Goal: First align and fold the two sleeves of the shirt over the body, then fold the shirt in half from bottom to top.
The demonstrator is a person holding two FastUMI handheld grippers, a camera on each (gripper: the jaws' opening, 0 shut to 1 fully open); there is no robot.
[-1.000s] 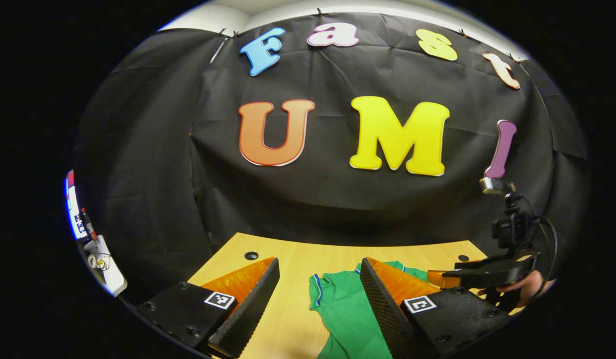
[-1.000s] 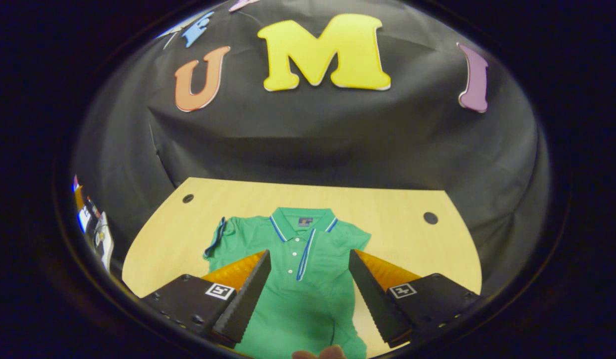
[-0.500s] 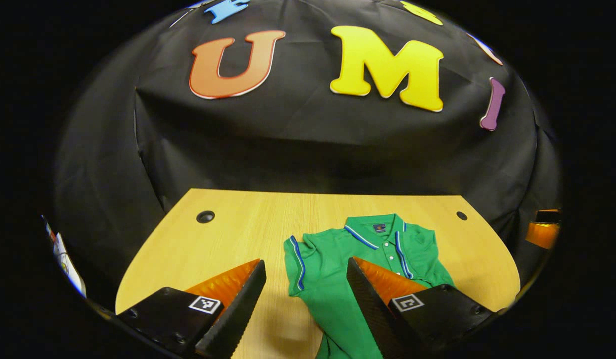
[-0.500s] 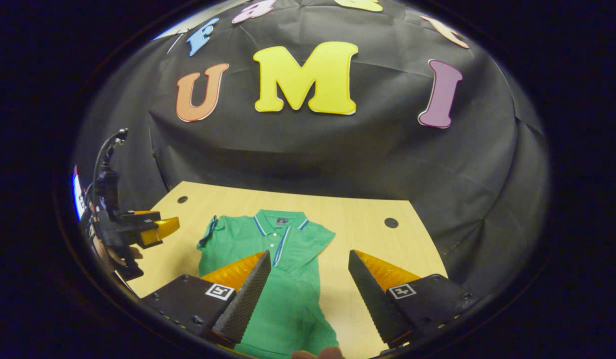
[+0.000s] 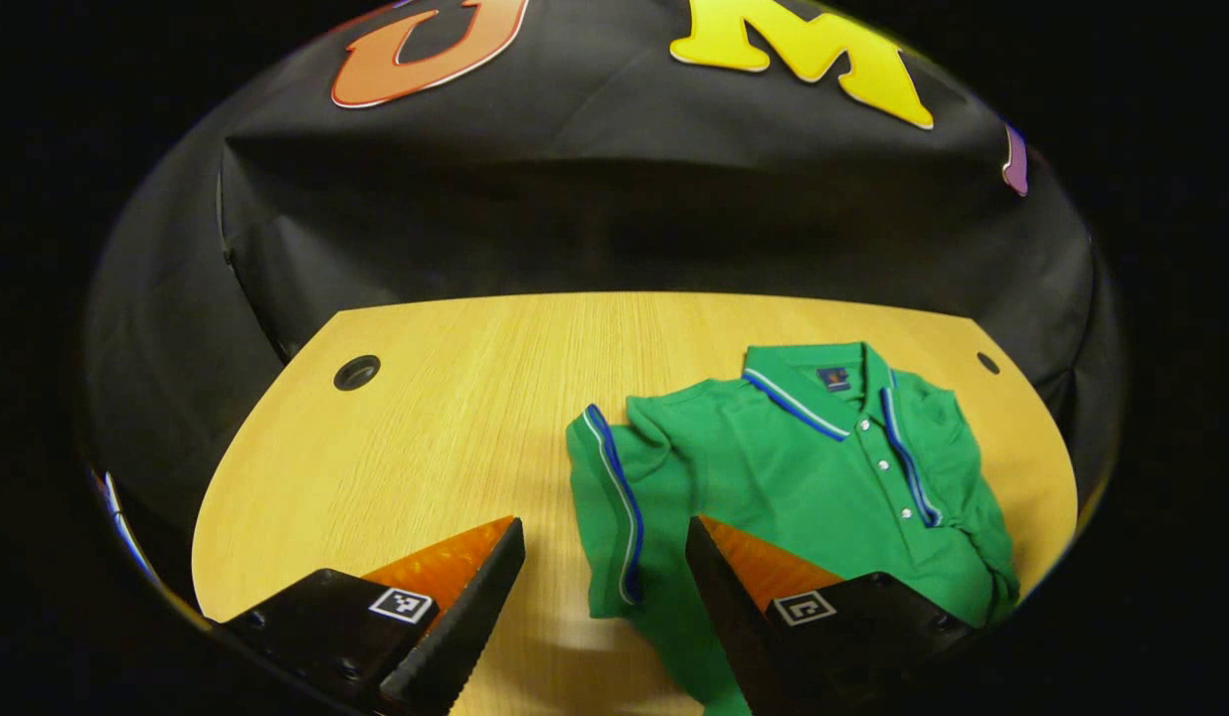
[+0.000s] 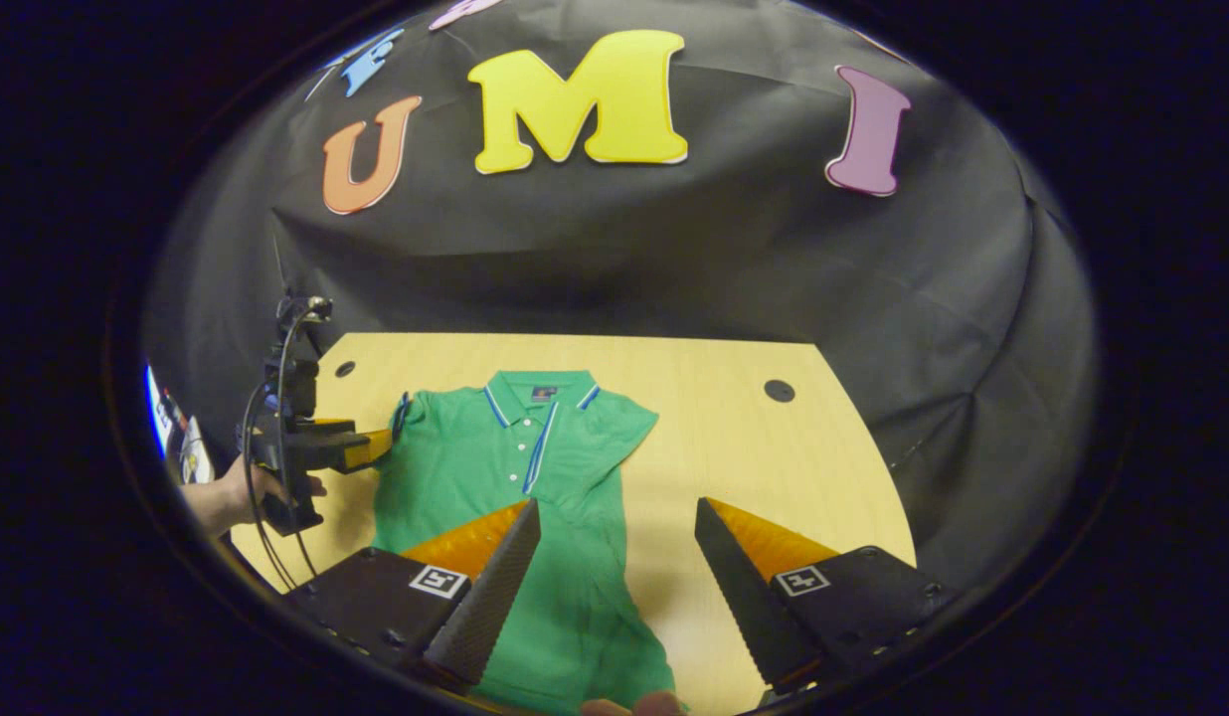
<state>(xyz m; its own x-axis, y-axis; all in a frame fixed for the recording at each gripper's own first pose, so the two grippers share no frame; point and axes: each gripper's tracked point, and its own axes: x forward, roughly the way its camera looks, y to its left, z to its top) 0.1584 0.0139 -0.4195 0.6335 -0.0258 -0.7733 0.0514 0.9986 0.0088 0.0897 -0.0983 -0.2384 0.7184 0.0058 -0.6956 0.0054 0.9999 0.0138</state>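
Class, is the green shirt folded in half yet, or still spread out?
Spread out. The shirt lies flat on the table, collar and placket showing, sleeves out sideways.

- The green shirt (image 5: pixel 774 477) has a small dark label inside its collar (image 5: pixel 832 378), with an orange mark on it, too small to read.
- Each finger block of the left gripper (image 5: pixel 605 607) carries a square black-and-white coded marker, a pattern and not writing.
- The right gripper (image 6: pixel 614 587) has the same kind of markers on its blocks.
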